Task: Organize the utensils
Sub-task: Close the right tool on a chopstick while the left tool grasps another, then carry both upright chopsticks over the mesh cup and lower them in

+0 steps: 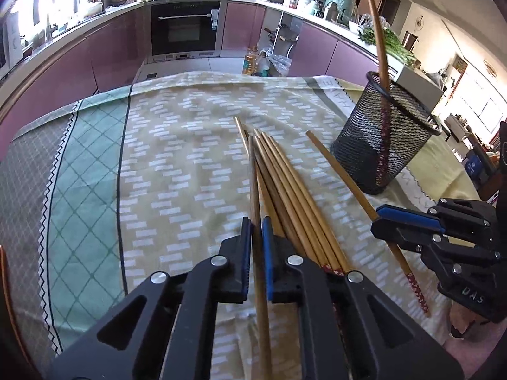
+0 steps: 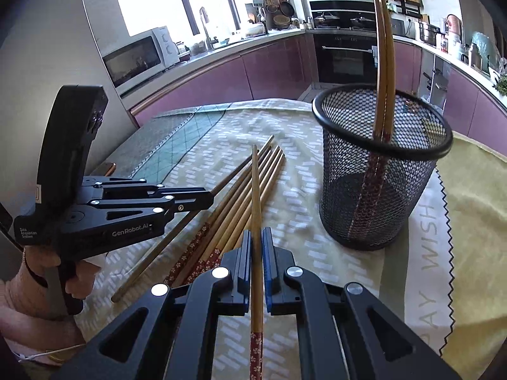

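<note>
Several wooden chopsticks (image 1: 291, 186) with red patterned ends lie in a loose bundle on the patterned cloth; they also show in the right wrist view (image 2: 244, 186). A black mesh cup (image 1: 380, 139) stands to their right and holds two upright chopsticks (image 2: 385, 63). My left gripper (image 1: 256, 231) is shut on one chopstick (image 1: 258, 196) at the bundle's left side. My right gripper (image 2: 256, 243) is shut on another chopstick (image 2: 256, 196), separate from the bundle, near the cup (image 2: 377, 171). The right gripper also shows in the left wrist view (image 1: 380, 221).
The patterned cloth (image 1: 177, 145) covers the table (image 2: 469, 209). A phone-like object (image 2: 104, 168) lies at the table's left edge. Purple kitchen cabinets, an oven (image 1: 185, 28) and a microwave (image 2: 139, 57) stand behind. Oil bottles (image 1: 253, 61) sit on the floor beyond the table.
</note>
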{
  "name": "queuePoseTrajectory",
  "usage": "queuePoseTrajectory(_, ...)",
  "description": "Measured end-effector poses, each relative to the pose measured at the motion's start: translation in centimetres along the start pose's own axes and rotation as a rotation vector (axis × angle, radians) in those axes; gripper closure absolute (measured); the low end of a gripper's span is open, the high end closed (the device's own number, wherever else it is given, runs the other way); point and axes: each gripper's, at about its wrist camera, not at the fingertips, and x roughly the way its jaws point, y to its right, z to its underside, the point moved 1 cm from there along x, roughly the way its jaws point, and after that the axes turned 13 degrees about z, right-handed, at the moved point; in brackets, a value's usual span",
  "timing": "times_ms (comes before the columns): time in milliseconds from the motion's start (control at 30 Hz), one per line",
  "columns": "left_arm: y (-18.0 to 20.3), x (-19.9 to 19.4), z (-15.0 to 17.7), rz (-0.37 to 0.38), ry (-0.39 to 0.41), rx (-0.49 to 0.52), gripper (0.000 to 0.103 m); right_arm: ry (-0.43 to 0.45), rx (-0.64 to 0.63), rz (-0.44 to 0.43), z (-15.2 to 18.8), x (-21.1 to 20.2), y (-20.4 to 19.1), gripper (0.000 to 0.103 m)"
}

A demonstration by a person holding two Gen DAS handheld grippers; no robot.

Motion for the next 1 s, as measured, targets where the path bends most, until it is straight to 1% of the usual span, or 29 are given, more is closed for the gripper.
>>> queuePoseTrajectory(100, 0.4, -1.6, 0.0, 0.032, 0.025, 0.007, 0.096, 0.032, -0.003, -0.006, -0.3, -1.1, 0.1, 0.097)
queuePoseTrajectory(267, 1.0, -4.3, -0.3, 0.106, 0.064, 0.016, 0.096, 0.087, -0.002, -0.012, -0.8, -3.2, 0.4, 0.097)
queuePoseTrajectory(433, 2.5, -7.1, -1.1, 0.19, 0.112, 0.042, 0.096, 0.143, 0.016, -0.023, -1.4, -5.3, 1.1, 0.097)
queuePoseTrajectory(500, 3.2, -8.4, -1.3, 0.235, 0.137, 0.05, 0.096, 0.165, 0.023, -0.023, -1.6, -6.1, 1.4, 0.097)
queuePoseTrajectory(733, 5.0, -12.4, -2.5, 0.337, 0.23, 0.084, 0.096, 0.232, 0.049, -0.033, -2.3, -8.3, 3.0, 0.097)
queuePoseTrajectory(833, 5.5, -13.3, -3.4, 0.357, 0.271, 0.093, 0.096, 0.265, 0.052, -0.018, -2.8, -9.2, 3.3, 0.097)
queuePoseTrajectory(1000, 6.4, -13.7, -5.6, 0.377, 0.327, 0.101, 0.096, 0.317, 0.066, -0.002, -4.3, -10.3, 4.9, 0.097)
